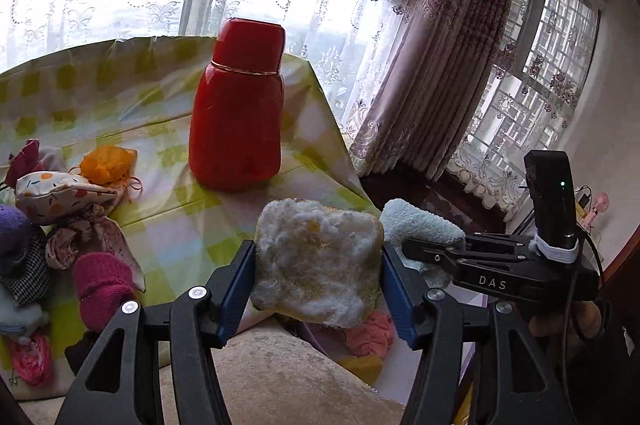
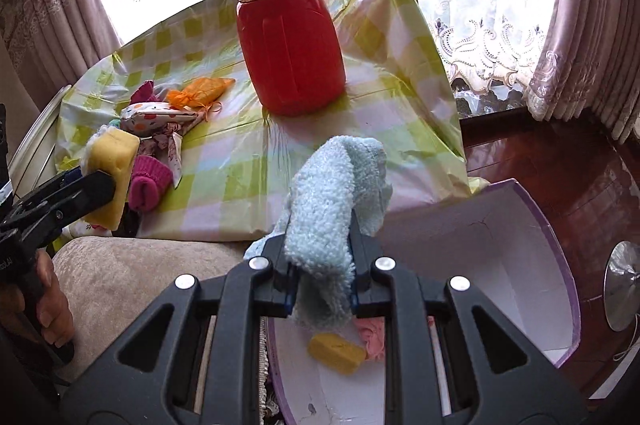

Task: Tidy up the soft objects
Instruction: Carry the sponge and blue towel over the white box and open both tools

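My left gripper (image 1: 318, 265) is shut on a yellow sponge with a white fluffy face (image 1: 318, 261), held above the sofa edge; it also shows in the right wrist view (image 2: 110, 173). My right gripper (image 2: 322, 265) is shut on a light blue fuzzy cloth (image 2: 336, 185), held over a white box with a purple rim (image 2: 500, 257); the cloth also shows in the left wrist view (image 1: 420, 229). In the box lie a yellow sponge (image 2: 336, 353) and a pink cloth (image 2: 372, 337). A pile of soft items sits on the table's left: orange pouch (image 1: 106, 165), patterned pouch (image 1: 60, 193), magenta sock (image 1: 100, 285).
A tall red thermos (image 1: 238, 109) stands mid-table on the green checked tablecloth (image 1: 168, 225). A beige sofa cushion (image 2: 140, 273) lies in front. Curtains and windows stand behind; dark wood floor (image 2: 560, 165) is to the right.
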The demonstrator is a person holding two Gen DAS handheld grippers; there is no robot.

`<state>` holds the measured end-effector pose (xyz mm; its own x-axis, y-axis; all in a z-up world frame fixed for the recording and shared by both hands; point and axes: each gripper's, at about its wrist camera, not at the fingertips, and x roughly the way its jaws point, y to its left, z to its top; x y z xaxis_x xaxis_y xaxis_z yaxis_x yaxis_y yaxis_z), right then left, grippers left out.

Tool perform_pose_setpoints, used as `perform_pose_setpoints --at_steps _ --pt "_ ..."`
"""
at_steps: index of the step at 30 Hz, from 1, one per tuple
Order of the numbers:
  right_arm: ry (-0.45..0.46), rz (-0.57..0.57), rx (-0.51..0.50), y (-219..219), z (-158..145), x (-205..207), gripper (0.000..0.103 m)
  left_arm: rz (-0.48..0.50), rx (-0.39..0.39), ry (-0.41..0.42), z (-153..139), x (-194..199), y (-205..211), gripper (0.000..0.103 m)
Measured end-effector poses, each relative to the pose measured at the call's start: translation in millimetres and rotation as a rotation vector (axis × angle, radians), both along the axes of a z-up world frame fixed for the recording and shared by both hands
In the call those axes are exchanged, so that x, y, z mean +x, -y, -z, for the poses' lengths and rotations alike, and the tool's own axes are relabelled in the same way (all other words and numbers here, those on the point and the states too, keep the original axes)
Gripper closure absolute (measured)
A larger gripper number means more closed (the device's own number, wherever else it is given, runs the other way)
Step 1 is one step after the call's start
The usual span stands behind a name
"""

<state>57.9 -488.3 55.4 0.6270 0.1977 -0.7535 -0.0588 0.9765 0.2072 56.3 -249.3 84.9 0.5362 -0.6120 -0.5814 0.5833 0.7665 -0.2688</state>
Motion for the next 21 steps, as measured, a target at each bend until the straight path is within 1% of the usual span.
perform_pose_setpoints --at_steps 4,7,8,9,11,21 --pt "-0.020 0.040 0.002 20 7 -12 0.081 0.084 0.024 -0.012 2 -3 28 0.040" --pt "-0.038 0.079 0.016 35 13 -17 0.080 0.137 0.023 -0.047 8 -1 42 0.037" --pt "-0.041 0.087 0.019 38 13 -17 0.080 0.146 0.024 -0.060 11 0 45 0.035" --pt "-0.044 0.094 0.022 42 14 -18 0.080 0.142 0.033 -0.069 12 1 47 0.030" --pt "-0.046 0.099 0.026 46 16 -19 0.080 0.130 0.036 -0.080 15 4 46 0.026" --pt "-0.057 0.094 0.020 41 21 -12 0.080 0.055 0.000 -0.097 14 13 24 0.026"
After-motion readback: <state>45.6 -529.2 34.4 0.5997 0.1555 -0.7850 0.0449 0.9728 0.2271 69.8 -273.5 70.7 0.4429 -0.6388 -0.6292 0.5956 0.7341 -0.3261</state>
